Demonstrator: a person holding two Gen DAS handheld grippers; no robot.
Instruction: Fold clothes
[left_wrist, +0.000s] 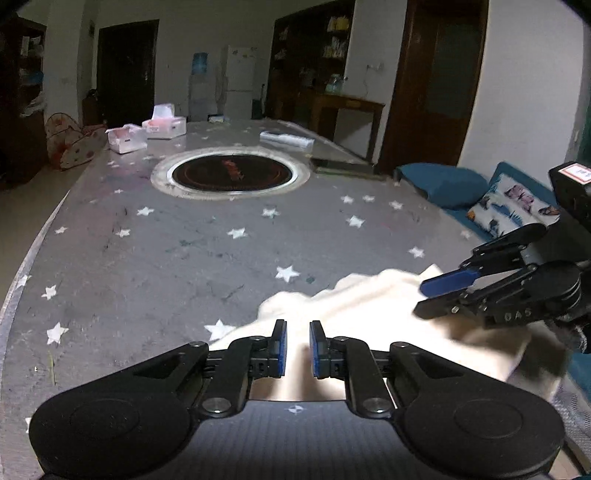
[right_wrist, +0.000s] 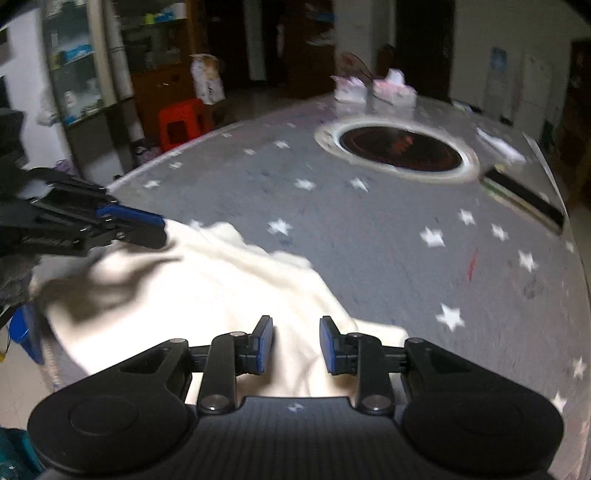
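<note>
A cream-white garment (left_wrist: 373, 314) lies crumpled at the near edge of the grey star-patterned table (left_wrist: 166, 258). It also shows in the right wrist view (right_wrist: 207, 288). My left gripper (left_wrist: 297, 349) hovers over the garment's near left part, jaws slightly apart with nothing between them. My right gripper (right_wrist: 296, 345) is open above the garment's right part. Each gripper shows in the other's view: the right one (left_wrist: 424, 299) at the garment's right side, the left one (right_wrist: 162, 230) at its far left edge.
A round black hotplate (left_wrist: 231, 173) is set into the table's middle. Tissue boxes (left_wrist: 162, 125) and a white packet (left_wrist: 284, 138) stand at the far end. A dark flat object (right_wrist: 524, 195) lies at the right edge. A blue sofa with cushions (left_wrist: 480, 192) is beside the table.
</note>
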